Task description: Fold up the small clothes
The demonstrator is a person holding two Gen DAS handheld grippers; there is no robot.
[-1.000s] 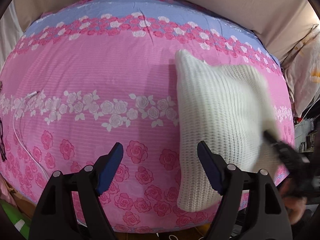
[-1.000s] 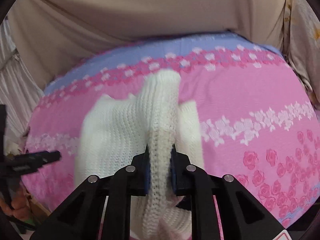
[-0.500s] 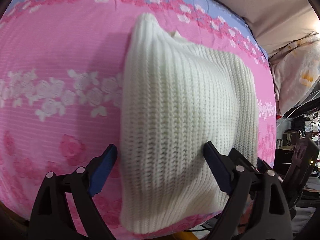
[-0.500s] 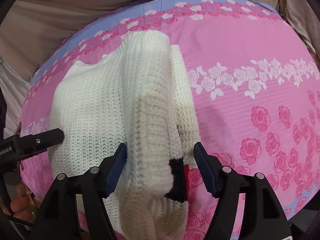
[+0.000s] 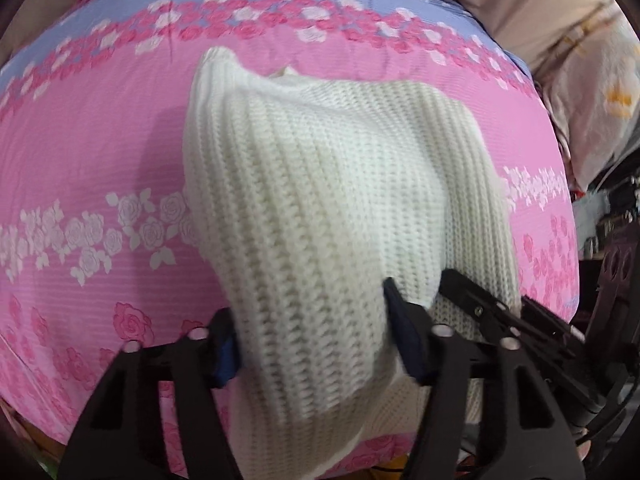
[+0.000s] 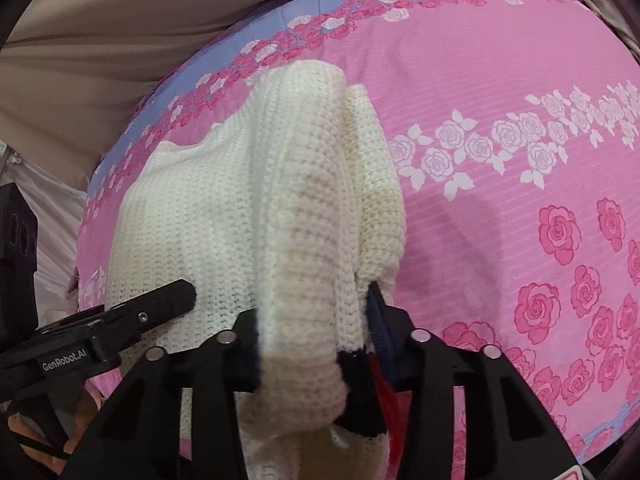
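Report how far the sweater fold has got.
Done: the white knit sweater is already doubled over on the pink floral bedsheet. In hand: the left hand-held gripper and right hand-held gripper each straddle a thick fold near its edge. Left: laying it flat and finishing the fold.

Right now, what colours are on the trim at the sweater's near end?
Black and red trim on the cream-white knit sweater; it shows best in the right wrist view.

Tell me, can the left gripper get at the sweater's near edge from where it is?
Probably yes. The left gripper already straddles the sweater, a fold of knit bulging between its fingers. The right gripper stands alongside, gripping another fold, not blocking.
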